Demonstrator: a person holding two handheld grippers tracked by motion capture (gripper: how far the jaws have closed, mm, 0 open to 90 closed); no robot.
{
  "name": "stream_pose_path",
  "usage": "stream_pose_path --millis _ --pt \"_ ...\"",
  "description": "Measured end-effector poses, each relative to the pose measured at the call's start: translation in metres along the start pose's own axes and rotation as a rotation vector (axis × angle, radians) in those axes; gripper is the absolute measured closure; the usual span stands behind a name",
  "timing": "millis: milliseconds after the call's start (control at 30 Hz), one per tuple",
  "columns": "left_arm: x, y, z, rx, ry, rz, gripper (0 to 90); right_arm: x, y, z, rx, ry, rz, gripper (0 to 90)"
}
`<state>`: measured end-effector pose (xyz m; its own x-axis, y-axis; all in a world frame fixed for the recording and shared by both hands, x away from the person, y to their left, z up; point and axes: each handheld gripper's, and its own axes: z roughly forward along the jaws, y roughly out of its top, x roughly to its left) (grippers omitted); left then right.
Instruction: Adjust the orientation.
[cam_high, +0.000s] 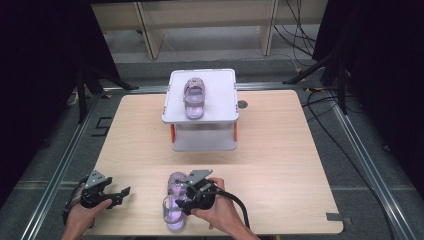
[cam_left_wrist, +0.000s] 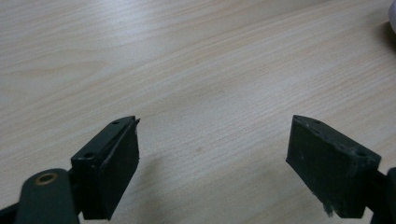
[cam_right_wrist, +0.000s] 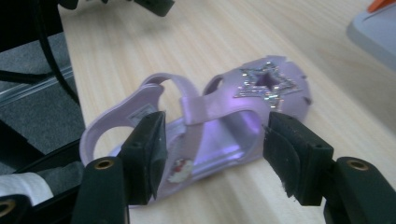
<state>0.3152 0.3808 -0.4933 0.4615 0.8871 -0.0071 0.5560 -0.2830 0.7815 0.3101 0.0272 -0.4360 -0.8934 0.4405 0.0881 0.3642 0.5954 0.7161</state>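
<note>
lilac sandal between spread jaws at the near edge

the right gripper (cam_high: 186, 196) sits at the near edge of the pale wooden worktop (cam_high: 280, 150), its jaws spread on either side of a lilac plastic child's sandal with a glittery star cut-out (cam_right_wrist: 219, 116); the pads stand just clear of its sides. the sandal lies flat on the worktop. a small round sticker on its insole is too blurred to read. the left gripper (cam_left_wrist: 212, 154) rests to the left, jaws spread wide over bare wood. a matching lilac sandal (cam_high: 193, 97) lies on top of a white two-tier plastic stand with orange posts (cam_high: 222, 112) at the far side.
</note>
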Motion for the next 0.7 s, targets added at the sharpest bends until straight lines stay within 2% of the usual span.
stream_pose_path --millis 100,133,200,267,333,400,433,567,600,633,700 --pt "-0.001 0.000 0.000 0.000 0.005 -0.009 16.4 0.007 -0.001 0.005 0.006 0.004 -0.001 38.1" --pt "0.001 0.000 0.001 -0.002 -0.003 0.011 16.3 0.008 -0.001 0.005 0.013 0.007 -0.003 37.8" --pt "0.003 0.001 0.000 0.021 0.009 0.036 16.3 0.011 -0.002 0.009 0.018 0.010 -0.004 37.4" --pt "0.000 0.000 0.001 0.004 0.000 0.000 16.3 0.012 -0.003 0.011 0.031 0.014 0.003 36.7" --pt "0.000 0.000 0.001 0.005 0.001 -0.002 16.3 0.013 -0.005 0.014 0.031 0.013 0.007 36.6" --pt "0.002 0.001 0.002 0.004 -0.010 0.036 16.3 0.013 -0.005 0.015 0.042 0.015 0.001 36.2" --pt "-0.001 0.000 0.001 0.008 0.002 -0.002 16.3 0.013 -0.005 0.016 0.043 0.015 0.008 36.2" --pt "0.000 0.001 0.002 0.001 -0.007 0.011 16.3 0.014 -0.004 0.015 0.040 0.006 0.004 35.5" --pt "0.002 0.001 0.002 0.004 -0.009 0.034 16.3 0.015 -0.003 0.015 0.040 -0.005 -0.001 35.4" --pt "0.000 0.001 0.002 0.000 -0.008 0.012 16.3 0.015 -0.002 0.014 0.043 0.000 -0.002 35.4" --pt "-0.001 0.000 0.001 0.009 0.003 -0.002 16.3 0.015 0.000 0.013 0.033 -0.005 -0.009 35.5"
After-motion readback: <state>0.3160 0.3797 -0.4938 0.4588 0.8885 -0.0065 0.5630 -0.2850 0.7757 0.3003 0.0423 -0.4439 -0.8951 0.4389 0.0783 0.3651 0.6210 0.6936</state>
